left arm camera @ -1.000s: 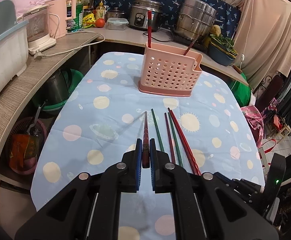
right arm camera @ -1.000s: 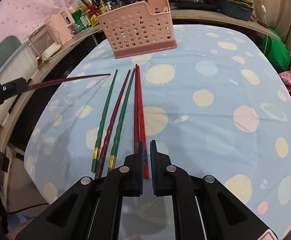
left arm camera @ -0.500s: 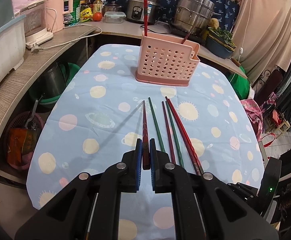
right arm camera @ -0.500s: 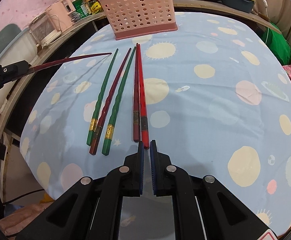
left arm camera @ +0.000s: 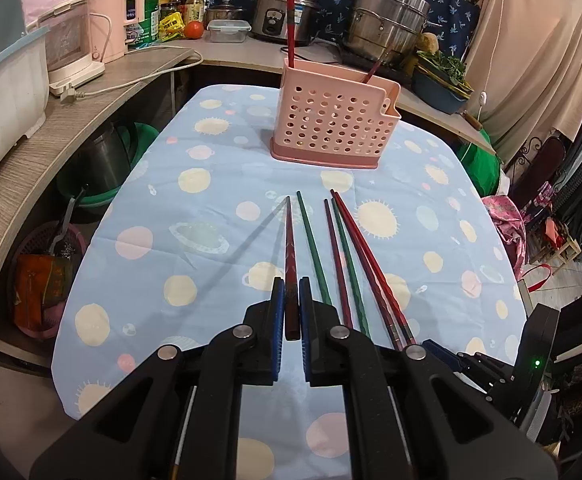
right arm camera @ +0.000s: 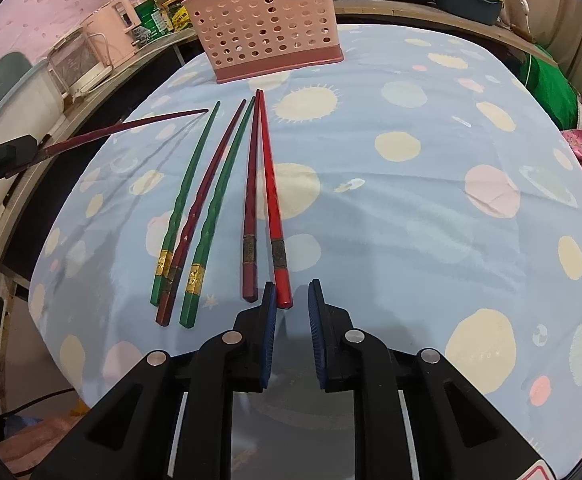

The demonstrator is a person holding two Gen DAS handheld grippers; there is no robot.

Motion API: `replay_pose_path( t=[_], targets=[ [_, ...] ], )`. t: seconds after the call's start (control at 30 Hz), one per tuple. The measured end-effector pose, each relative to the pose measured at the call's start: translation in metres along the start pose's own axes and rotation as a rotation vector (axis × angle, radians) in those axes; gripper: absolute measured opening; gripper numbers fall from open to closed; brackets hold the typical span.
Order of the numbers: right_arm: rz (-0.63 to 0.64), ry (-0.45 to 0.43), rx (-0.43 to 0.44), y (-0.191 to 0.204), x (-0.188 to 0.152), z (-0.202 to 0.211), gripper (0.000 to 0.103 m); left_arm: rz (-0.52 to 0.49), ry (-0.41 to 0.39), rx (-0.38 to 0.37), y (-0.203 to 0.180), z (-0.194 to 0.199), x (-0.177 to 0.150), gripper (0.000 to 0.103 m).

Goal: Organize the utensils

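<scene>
My left gripper is shut on a dark red chopstick and holds it above the table, tip toward the pink perforated utensil holder. It also shows at the left of the right wrist view. Several chopsticks lie side by side on the blue tablecloth: two green, dark red and a red pair. My right gripper is open and empty, just behind the red pair's near ends. The holder has chopsticks standing in it.
A curved wooden counter runs along the left and back with a kettle, a rice cooker and steel pots. Green bins and a basket sit under it. The table edge is close on the left.
My right gripper has pulled back from the red chopstick and its jaws have opened. My left gripper has lifted and drawn back with the dark red chopstick.
</scene>
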State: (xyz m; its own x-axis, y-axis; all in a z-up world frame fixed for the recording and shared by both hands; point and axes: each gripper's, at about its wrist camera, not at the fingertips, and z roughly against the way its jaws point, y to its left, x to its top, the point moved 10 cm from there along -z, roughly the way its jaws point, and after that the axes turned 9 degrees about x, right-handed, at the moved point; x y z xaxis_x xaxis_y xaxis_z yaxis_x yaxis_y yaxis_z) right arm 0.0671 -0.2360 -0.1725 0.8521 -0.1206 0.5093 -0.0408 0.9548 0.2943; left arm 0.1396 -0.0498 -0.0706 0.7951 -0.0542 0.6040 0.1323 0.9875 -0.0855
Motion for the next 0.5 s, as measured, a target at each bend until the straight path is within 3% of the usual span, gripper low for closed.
replay_pose_path(
  t=[0.23,0.33,0.5],
  targets=[
    [0.031,-0.008,-0.002,0.005,0.012,-0.010,0.016,-0.010,0.000,-0.002,-0.004,-0.001,0.001,0.007],
    [0.035,-0.010,-0.004,0.005,0.015,-0.012,0.008,-0.007,-0.001,-0.001,-0.004,-0.001,0.002,0.007],
    [0.029,-0.045,-0.004,0.003,0.023,0.001,0.008,-0.001,-0.015,-0.001,-0.001,0.004,0.007,0.007]
  ],
)
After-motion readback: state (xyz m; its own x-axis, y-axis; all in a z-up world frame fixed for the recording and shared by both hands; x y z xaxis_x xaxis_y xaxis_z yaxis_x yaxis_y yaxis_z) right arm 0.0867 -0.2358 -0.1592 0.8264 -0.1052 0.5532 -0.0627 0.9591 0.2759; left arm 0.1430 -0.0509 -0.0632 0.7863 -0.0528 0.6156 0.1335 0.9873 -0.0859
